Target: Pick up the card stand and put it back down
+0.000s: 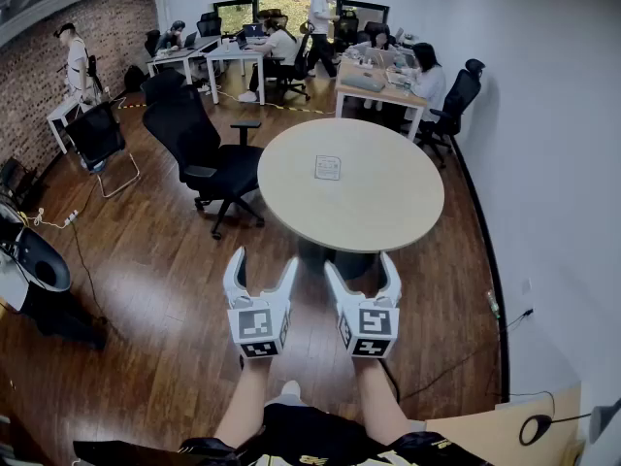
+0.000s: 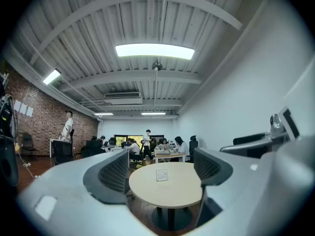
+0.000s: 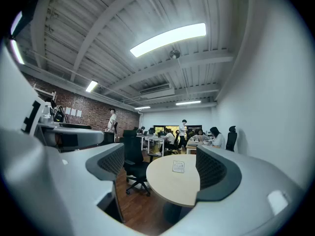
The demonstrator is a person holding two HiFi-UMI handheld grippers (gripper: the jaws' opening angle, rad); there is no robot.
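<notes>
A small card stand (image 1: pixel 328 167) stands upright near the middle of a round beige table (image 1: pixel 388 212). It also shows in the left gripper view as the card stand (image 2: pixel 161 175) and in the right gripper view as the card stand (image 3: pixel 178 166). My left gripper (image 1: pixel 262 268) and right gripper (image 1: pixel 362 268) hang side by side in front of the table's near edge, well short of the stand. Both are open with nothing between their jaws and point level at the table.
A black office chair (image 1: pixel 199 144) stands left of the table, another chair (image 1: pixel 97 139) further left. Desks (image 1: pixel 374 83) with seated and standing people fill the back of the room. A white wall (image 1: pixel 563 163) runs along the right. Cables lie on the wooden floor.
</notes>
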